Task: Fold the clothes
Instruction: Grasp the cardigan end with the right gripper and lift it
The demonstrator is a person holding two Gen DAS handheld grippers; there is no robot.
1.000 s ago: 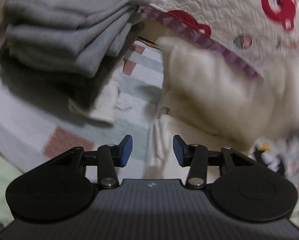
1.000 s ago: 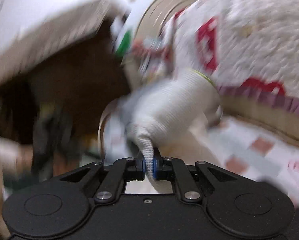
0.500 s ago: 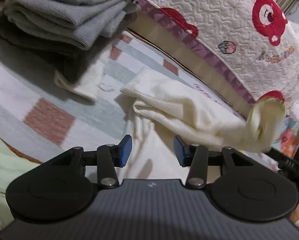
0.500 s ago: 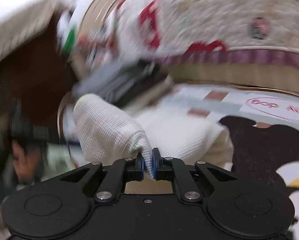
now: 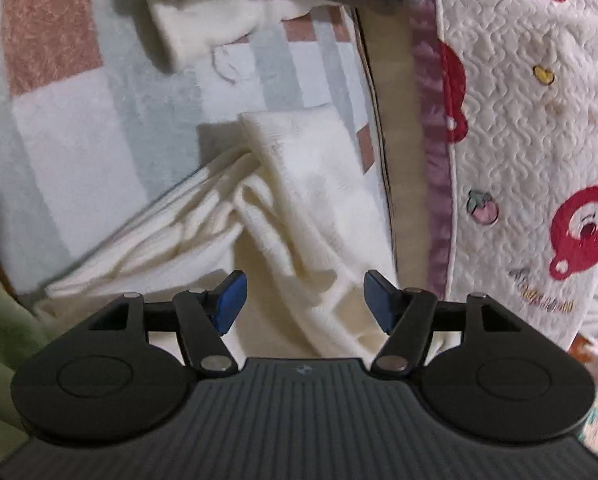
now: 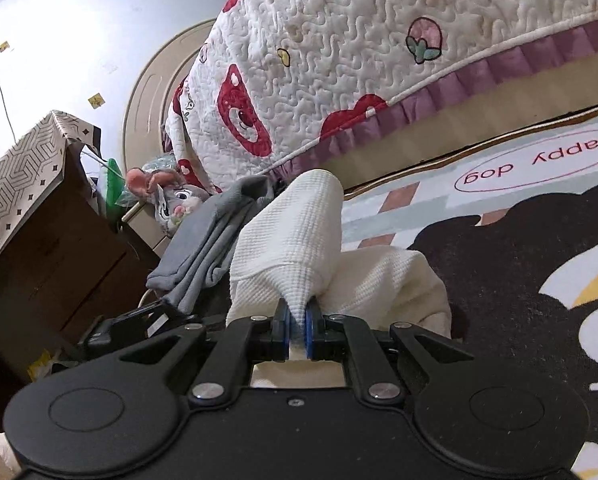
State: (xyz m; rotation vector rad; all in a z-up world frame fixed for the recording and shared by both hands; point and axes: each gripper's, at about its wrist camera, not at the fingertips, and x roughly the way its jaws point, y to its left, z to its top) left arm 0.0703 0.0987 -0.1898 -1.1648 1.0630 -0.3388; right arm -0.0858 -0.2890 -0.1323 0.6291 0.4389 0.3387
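On rug point(image 5: 79, 128) beside bed edge: left tongs point(image 5: 301, 304) spread above cream garment point(image 5: 307, 184); right tongs point(image 6: 297, 330) pinching its fold.

A cream waffle-knit garment point(image 5: 311, 200) lies rumpled on the rug, one sleeve trailing toward 8 o'clock; grey folded clothes point(image 6: 203, 248) sit stacked beyond.

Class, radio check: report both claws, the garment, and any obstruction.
Left claw open, hovering over cream knit garment. Right claw shut on garment's edge. Grey folded stack lies close beside; nothing blocking.
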